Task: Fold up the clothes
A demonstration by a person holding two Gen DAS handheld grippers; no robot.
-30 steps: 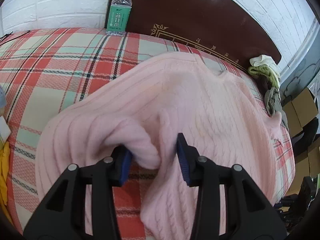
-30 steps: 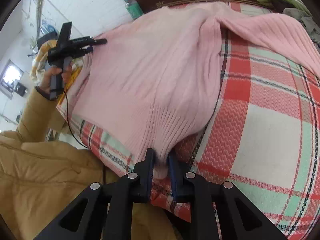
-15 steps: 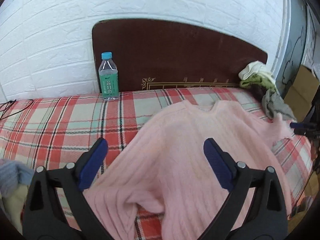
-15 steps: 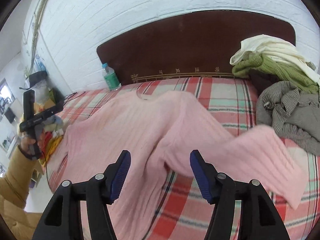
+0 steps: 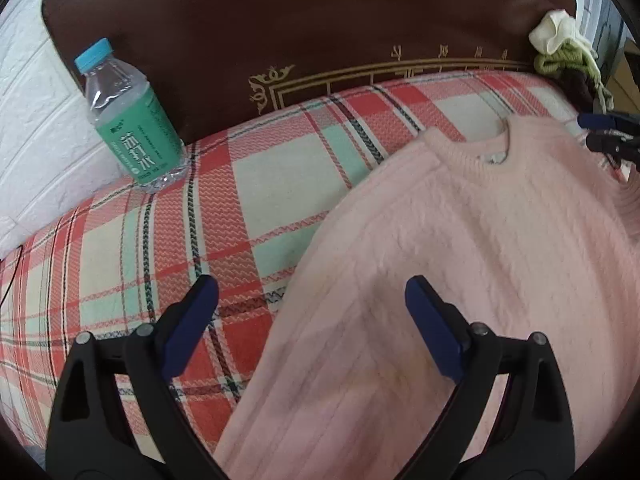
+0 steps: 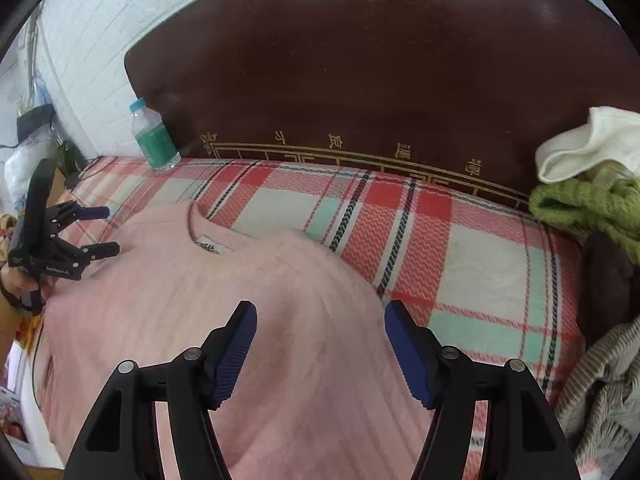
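Note:
A pink knit sweater [image 5: 460, 248] lies spread on the plaid bed cover [image 5: 256, 184], its collar toward the headboard. My left gripper [image 5: 312, 304] is open and empty, low over the sweater's left shoulder edge. My right gripper [image 6: 320, 322] is open and empty over the sweater's [image 6: 208, 304] right shoulder. The left gripper also shows in the right wrist view [image 6: 102, 230], open beside the left shoulder. The tips of the right gripper show at the right edge of the left wrist view [image 5: 600, 132].
A water bottle [image 5: 128, 116] with a green label stands against the dark brown headboard [image 5: 320, 20]. A pile of white, green and grey clothes [image 6: 592, 192] lies at the bed's right end. White brick wall [image 6: 92, 40] is behind.
Both grippers let go of the sweater's lower part, opened wide and moved up toward its shoulders near the headboard. The sweater now lies flat.

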